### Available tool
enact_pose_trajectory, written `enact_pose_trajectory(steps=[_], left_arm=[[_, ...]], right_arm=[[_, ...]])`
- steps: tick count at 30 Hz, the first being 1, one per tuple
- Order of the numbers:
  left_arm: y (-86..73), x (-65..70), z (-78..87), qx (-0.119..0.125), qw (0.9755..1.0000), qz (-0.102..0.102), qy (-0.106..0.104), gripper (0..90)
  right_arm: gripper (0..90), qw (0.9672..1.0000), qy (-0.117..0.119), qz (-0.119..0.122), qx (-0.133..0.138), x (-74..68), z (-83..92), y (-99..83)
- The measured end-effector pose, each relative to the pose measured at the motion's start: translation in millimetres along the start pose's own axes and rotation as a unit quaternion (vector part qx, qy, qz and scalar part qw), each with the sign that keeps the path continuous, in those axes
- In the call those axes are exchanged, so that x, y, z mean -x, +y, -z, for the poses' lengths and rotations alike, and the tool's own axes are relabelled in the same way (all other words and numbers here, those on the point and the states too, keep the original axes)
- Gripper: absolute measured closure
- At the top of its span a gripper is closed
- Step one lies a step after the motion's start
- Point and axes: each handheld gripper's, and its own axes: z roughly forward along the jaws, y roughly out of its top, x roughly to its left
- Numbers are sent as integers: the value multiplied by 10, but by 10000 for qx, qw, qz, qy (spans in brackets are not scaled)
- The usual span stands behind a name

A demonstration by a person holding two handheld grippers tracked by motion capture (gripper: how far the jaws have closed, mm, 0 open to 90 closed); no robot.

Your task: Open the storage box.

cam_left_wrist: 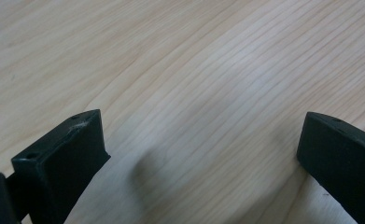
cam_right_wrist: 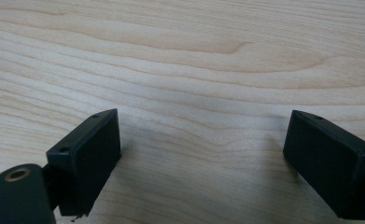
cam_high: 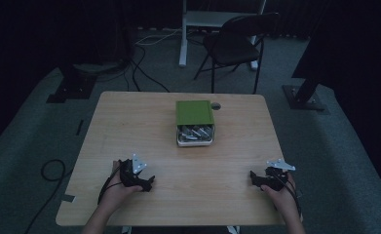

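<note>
Resting near the table's front edge, the left gripper and right gripper each have jaws spread wide with bare wood grain between them. The high view adds the green-lidded box, lid slid back, grey metal pieces showing at its front. It sits well ahead of both grippers, about midway between them.
</note>
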Motion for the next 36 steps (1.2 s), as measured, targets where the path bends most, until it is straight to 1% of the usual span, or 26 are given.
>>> enact_pose_trajectory(steps=[1, 2, 3, 5, 9, 10, 14, 17, 19, 21, 24, 25, 27, 28, 30, 34, 36], left_arm=[[25, 15, -9, -7, 10000, -56, -6, 18], [74, 51, -28, 37, 9999, -129, 0, 18], [74, 51, -28, 37, 9999, -129, 0, 18], [122, 88, -48, 58, 9998, -202, -42, 18], [212, 146, -84, 84, 9992, -402, -23, 18], [234, 163, -90, 62, 9989, -466, -50, 18], [310, 244, -128, 118, 9978, -643, -93, 18], [369, 303, -157, 175, 9968, -779, -92, 18], [412, 341, -176, 171, 9957, -902, -79, 18], [460, 379, -196, 173, 9943, -1050, -38, 18], [533, 435, -223, 258, 9928, -1170, -15, 18], [558, 450, -229, 251, 9921, -1225, -6, 18], [605, 487, -243, 350, 9909, -1298, 47, 28], [629, 505, -247, 370, 9899, -1368, 72, 28], [673, 539, -260, 438, 9887, -1431, 79, 36], [748, 600, -307, 475, 9842, -1693, 186, 36], [780, 634, -335, 516, 9811, -1842, 298, 36]], right_arm=[[106, 10000, 0, 0, 0, 0, 0, 0], [107, 10000, 1, -1, 5, 0, -1, 0], [107, 10000, 1, -1, 5, 0, -1, 0], [107, 10000, 0, -6, 4, 0, 0, 0], [107, 10000, 0, -7, 3, 0, 0, 0], [107, 10000, 1, -8, 2, 0, 0, 0], [107, 10000, 1, -8, 2, 0, 0, 0], [107, 10000, 0, -7, 4, 0, 0, 0], [107, 10000, 0, -7, 4, 0, 0, 0], [107, 10000, 0, -6, 4, 0, 0, -1], [107, 10000, 2, -7, 6, 1, 0, -1], [108, 10000, 2, -7, 6, 1, 0, -1], [110, 10000, -3, -18, 7, 1, 1, -1], [110, 10000, -3, -18, 7, 1, 1, -1], [110, 10000, -2, -19, 10, 2, 1, -1], [110, 10000, 2, -23, 10, 3, 1, -1], [110, 10000, 6, -28, 13, 4, 2, -1]])
